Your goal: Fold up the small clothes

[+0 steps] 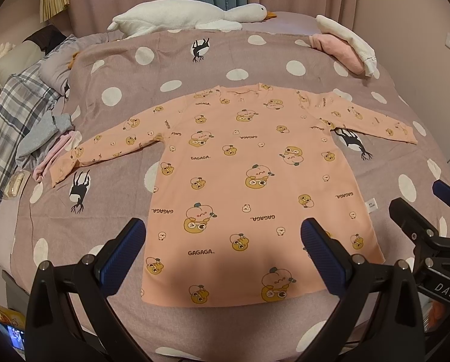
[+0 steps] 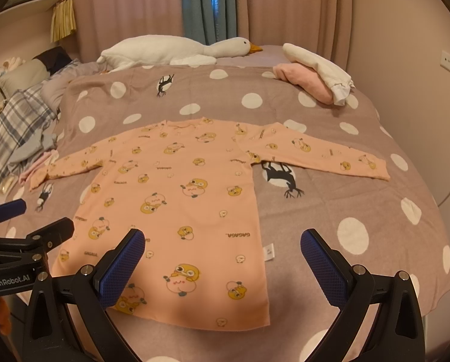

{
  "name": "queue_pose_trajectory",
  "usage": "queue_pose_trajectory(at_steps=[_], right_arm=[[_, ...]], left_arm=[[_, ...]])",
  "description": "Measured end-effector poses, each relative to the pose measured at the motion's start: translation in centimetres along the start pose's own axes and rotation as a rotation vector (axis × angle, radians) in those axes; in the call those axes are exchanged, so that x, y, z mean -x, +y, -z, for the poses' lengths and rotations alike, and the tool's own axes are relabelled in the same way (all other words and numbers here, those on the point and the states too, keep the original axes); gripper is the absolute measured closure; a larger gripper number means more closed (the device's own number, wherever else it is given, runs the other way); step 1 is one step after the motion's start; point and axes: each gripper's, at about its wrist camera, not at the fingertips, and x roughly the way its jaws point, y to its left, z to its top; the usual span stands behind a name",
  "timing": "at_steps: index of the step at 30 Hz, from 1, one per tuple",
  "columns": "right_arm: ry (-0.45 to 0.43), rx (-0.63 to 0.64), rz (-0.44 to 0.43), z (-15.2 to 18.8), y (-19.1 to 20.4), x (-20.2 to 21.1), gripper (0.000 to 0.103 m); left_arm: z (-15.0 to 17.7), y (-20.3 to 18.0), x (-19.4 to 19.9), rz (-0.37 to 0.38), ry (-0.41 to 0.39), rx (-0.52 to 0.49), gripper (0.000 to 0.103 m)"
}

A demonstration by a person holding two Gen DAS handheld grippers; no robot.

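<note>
Shirt (image 1: 249, 187) lies flat on the spotted bedspread (image 1: 110, 220), sleeves out to both sides, hem nearest me. My left gripper (image 1: 221, 250) and right gripper (image 2: 223, 256) hang over the hem, both spread wide and holding nothing. I should pinch one sleeve cuff cleanly, taking only shirt cloth, and fold it inward without dragging the body.

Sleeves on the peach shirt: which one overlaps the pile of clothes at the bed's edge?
The left sleeve: its cuff lies on the pink and grey clothes pile. The right sleeve lies only on the dotted bedspread.
</note>
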Motion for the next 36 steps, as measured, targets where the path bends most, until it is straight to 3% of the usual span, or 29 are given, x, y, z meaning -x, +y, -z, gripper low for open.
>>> queue_pose_trajectory(at_steps=[36], right_arm=[[0.003,-0.003,-0.002,-0.04,-0.08,-0.46,0.001]], left_arm=[[-0.10,-0.13,-0.06,-0.012,0.002,-0.004,0.000]])
